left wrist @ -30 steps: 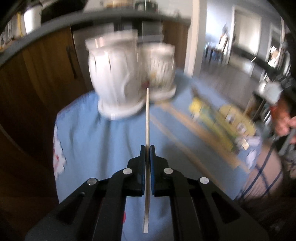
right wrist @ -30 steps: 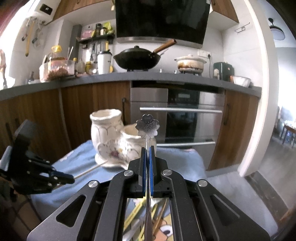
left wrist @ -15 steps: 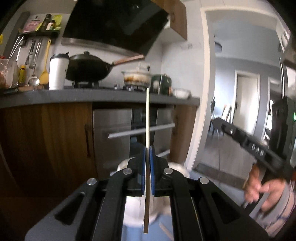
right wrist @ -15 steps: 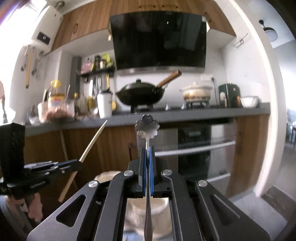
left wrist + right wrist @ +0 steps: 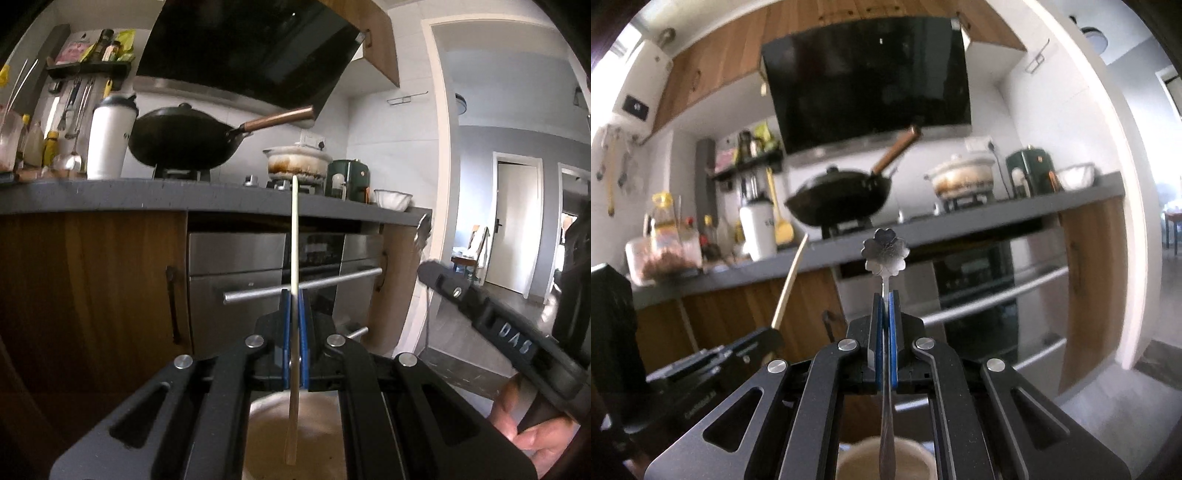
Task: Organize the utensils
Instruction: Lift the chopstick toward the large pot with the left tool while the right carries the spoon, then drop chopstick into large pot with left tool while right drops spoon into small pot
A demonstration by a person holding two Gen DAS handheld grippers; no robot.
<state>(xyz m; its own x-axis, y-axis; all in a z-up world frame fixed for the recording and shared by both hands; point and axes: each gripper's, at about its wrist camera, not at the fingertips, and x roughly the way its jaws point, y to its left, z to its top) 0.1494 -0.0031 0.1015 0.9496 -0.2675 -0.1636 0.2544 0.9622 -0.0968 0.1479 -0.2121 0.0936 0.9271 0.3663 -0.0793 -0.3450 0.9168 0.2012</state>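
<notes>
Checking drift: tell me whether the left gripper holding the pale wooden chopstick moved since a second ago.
Yes. The left gripper rose and tilted up: white ceramic vase now sits beneath it.

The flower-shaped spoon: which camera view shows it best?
The right wrist view shows it best: the spoon stands upright between the shut jaws of the right gripper, with its flower-shaped bowl facing the camera and its handle hanging over a cup. The left wrist view shows only a blurred bit of it at the right, above the other gripper.
</notes>
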